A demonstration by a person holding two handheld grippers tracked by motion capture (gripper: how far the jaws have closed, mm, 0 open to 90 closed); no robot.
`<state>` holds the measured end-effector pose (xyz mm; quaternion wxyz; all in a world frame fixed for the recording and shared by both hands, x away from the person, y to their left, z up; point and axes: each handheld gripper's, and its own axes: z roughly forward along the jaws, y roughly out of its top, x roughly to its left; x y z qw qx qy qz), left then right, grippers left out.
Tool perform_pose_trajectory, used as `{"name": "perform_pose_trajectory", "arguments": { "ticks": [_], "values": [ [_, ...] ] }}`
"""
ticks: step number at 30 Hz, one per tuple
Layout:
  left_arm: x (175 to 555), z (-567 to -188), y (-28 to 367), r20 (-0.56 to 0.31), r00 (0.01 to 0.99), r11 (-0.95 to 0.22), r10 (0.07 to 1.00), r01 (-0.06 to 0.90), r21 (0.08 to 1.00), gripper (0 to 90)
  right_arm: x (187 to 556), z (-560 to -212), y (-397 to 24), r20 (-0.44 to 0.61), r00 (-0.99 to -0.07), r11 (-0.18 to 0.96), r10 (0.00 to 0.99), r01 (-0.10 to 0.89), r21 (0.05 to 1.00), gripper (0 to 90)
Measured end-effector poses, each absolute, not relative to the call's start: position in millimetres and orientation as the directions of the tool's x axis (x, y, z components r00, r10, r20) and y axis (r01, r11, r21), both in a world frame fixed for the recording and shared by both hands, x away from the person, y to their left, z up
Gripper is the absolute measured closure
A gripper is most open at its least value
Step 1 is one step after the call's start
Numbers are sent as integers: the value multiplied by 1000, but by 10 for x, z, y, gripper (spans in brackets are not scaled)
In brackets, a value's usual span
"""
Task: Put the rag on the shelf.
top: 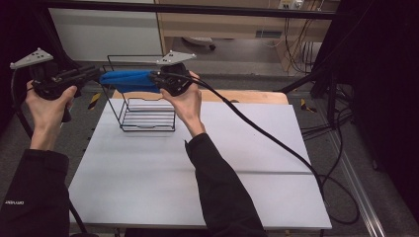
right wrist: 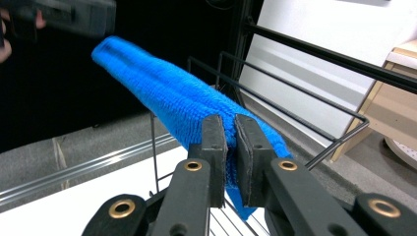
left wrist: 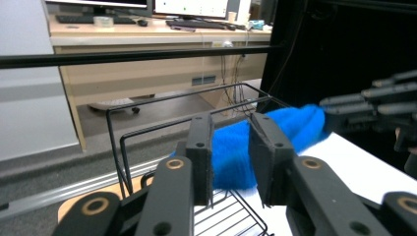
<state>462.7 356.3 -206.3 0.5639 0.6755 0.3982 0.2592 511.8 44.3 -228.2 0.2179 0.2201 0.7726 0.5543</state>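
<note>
Right gripper [right wrist: 230,162] clamping blue cloth [right wrist: 172,96], far end blurred, possibly touching left gripper [left wrist: 231,157]

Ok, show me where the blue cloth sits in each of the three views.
High view: blue cloth stretched level between the two grippers, above the wire rack.
Left gripper view: centre, between that gripper's jaws, running right to the other gripper.
Right gripper view: pinched between the jaws at centre, running up-left.
Shared landmark: the wire rack under the cloth.

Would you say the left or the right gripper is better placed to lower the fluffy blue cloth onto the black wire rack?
Right, probably: the right gripper is clamped on the blue cloth above the wire rack, while the left gripper has slack jaws around it.
</note>
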Motion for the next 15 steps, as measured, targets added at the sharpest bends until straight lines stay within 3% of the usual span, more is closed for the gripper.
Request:
{"name": "perform_pose_trajectory", "arguments": {
  "ticks": [6,15],
  "values": [
    [4724,-2196,3461,-128,556,-83,821,339,937,892,5102,-2321,450,-121,-819,328,561,86,941,823],
    [4725,-2374,3429,-136,582,-119,802,378,918,900,5109,-2415,440,-124,-825,350,551,94,932,802]
  ]
}}
